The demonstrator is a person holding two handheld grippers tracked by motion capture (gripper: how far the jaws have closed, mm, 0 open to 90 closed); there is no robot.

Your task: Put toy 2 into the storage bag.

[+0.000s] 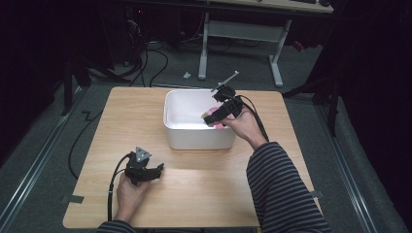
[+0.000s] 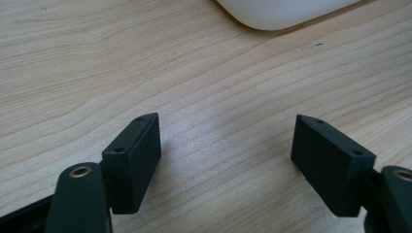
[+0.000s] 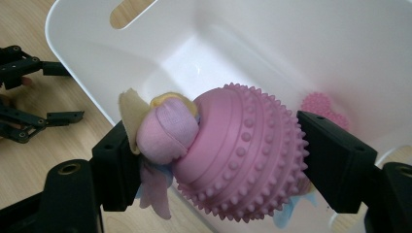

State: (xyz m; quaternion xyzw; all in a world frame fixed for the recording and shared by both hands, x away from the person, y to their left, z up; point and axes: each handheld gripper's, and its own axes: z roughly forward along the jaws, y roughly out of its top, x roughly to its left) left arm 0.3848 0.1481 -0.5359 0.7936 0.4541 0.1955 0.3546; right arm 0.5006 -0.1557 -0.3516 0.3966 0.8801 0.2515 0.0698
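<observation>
My right gripper (image 3: 214,160) is shut on a pink spiky ball toy (image 3: 243,150) with a soft pale pink and yellow cloth part at one end, and holds it over the white bin (image 3: 82,53). In the high view the right gripper (image 1: 214,116) hangs above the right side of the white bin (image 1: 194,138), with a bit of the pink toy (image 1: 217,123) showing. A small pink spiky piece (image 3: 320,108) lies inside the bin. My left gripper (image 1: 158,171) rests on the wooden table (image 1: 204,189) near the front left, open, with bare wood between its jaws (image 2: 226,165).
A corner of the white bin (image 2: 286,12) lies beyond the left gripper. The other gripper (image 3: 29,97) shows past the bin's rim. On the floor behind the table stand a white desk frame (image 1: 243,43) and cables.
</observation>
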